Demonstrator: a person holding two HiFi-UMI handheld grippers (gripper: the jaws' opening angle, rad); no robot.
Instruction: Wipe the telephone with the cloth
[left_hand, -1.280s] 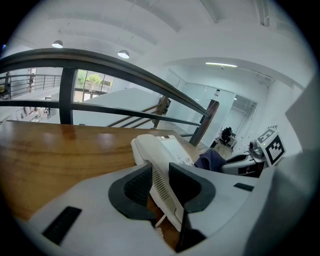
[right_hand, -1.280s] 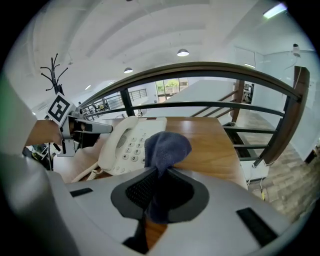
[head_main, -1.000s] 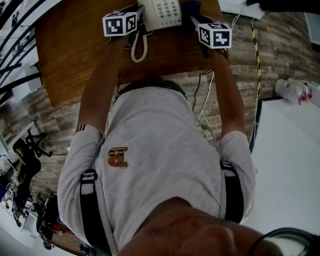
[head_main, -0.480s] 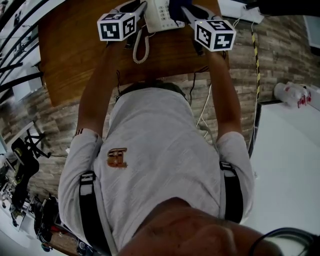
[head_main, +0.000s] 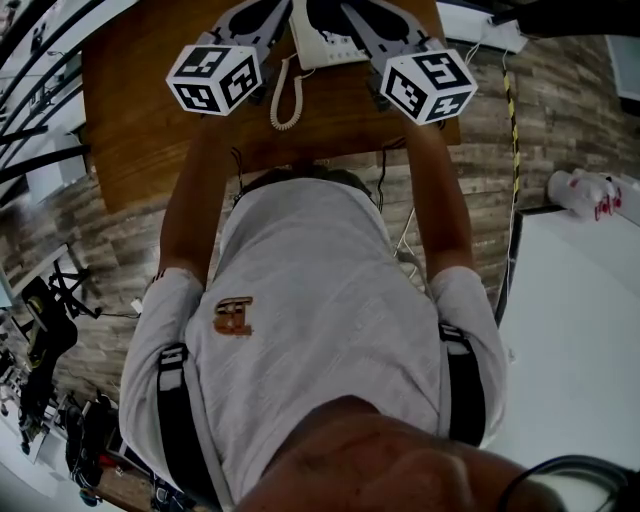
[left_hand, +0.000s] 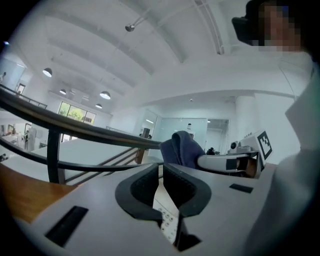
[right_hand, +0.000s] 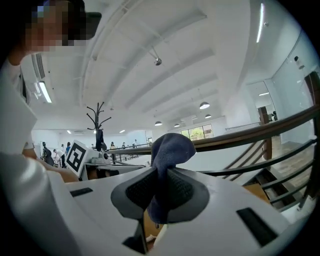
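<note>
The right gripper (right_hand: 159, 187) is clamped on the cloth (right_hand: 169, 147), a dark blue wad that stands up past the jaw tips. The left gripper (left_hand: 162, 175) is drawn together but for a thin slit, and nothing is held in it. Through that slit the telephone (left_hand: 168, 216) is seen, just below and ahead of both grippers. It lies flat on the table (head_main: 140, 110), flanked by the two, and its long axis appears to run away from the person. The cloth-bearing right gripper is judged to need a downward tilt to bring cloth to keypad. A coiled cord (head_main: 285, 100) trails from the telephone's near left corner, beneath the left gripper, and could be snagged. Farther off, a railing (left_hand: 75, 127) is seen.
</note>
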